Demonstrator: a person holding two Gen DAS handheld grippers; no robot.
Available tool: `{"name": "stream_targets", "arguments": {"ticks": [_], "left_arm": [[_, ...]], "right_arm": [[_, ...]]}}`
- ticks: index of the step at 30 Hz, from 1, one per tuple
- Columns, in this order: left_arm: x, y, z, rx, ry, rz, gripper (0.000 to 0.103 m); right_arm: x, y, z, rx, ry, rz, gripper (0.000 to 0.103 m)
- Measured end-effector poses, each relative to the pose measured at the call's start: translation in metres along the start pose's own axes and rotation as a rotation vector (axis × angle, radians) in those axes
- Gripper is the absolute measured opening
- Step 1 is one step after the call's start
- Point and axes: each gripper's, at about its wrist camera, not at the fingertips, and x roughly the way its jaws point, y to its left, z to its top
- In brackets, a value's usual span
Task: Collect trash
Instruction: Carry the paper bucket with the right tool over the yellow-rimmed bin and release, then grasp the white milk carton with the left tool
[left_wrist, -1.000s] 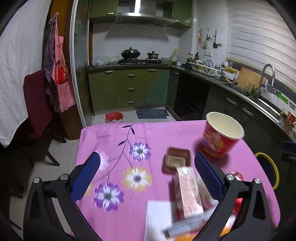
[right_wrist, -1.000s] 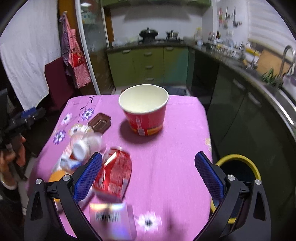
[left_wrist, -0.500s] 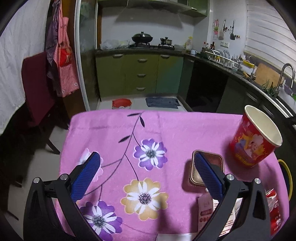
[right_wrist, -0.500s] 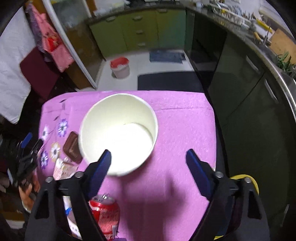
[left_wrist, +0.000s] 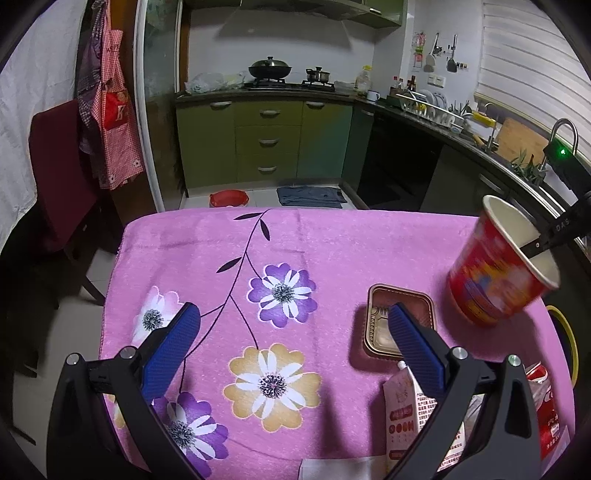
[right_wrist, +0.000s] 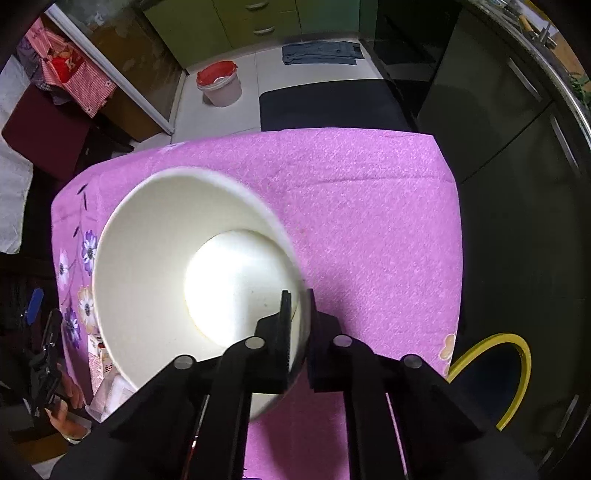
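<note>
our right gripper (right_wrist: 297, 314) has just closed and is clamped on the rim of the red paper cup (left_wrist: 498, 266), one finger inside the white interior, one on the outer wall. the cup is tilted, leaning away from the left gripper (left_wrist: 291, 332), its base at or just off the pink floral tablecloth (left_wrist: 332, 243); we can't tell which. the left gripper's jaws stand wide open with nothing between them, hovering over the cloth. a brown tray (left_wrist: 400, 325) sits just behind its right finger, a pink-white carton (left_wrist: 402, 413) lies below that finger, and a crushed red can (left_wrist: 543, 398) is further right. a yellow-rimmed bin (right_wrist: 491, 373) sits right of our right gripper, off the table edge.
</note>
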Motion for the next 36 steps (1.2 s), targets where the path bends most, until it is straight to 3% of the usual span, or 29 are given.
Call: {"name": "stream_targets", "arguments": {"ticks": [6,11,15,20,23,29,36], "left_arm": [[-0.001,-0.002,-0.001,-0.001,-0.002,-0.003,0.097],[-0.002,-0.004,-0.002,0.008,0.0,-0.004,0.097],[-0.004,-0.006,-0.001,0.01,-0.006,-0.008,0.097],[-0.007,-0.008,-0.002,0.017,-0.015,-0.004,0.097],[-0.009,-0.009,-0.002,0.02,-0.023,0.001,0.097],[-0.014,-0.012,-0.002,0.019,-0.04,0.004,0.097],[-0.01,-0.016,-0.004,0.036,-0.023,-0.005,0.097]], "right_arm": [[-0.046,-0.041,-0.027,0.07,-0.076,0.04,0.005],[-0.112,-0.144,-0.087,0.239,-0.151,0.005,0.005],[-0.131,-0.229,-0.142,0.408,-0.158,-0.07,0.005],[-0.089,-0.312,-0.202,0.585,-0.101,-0.079,0.005],[-0.05,-0.337,-0.214,0.635,-0.06,-0.058,0.005],[0.012,-0.352,-0.21,0.667,0.0,-0.019,0.007],[0.036,-0.355,-0.223,0.691,0.017,-0.05,0.013]]}}
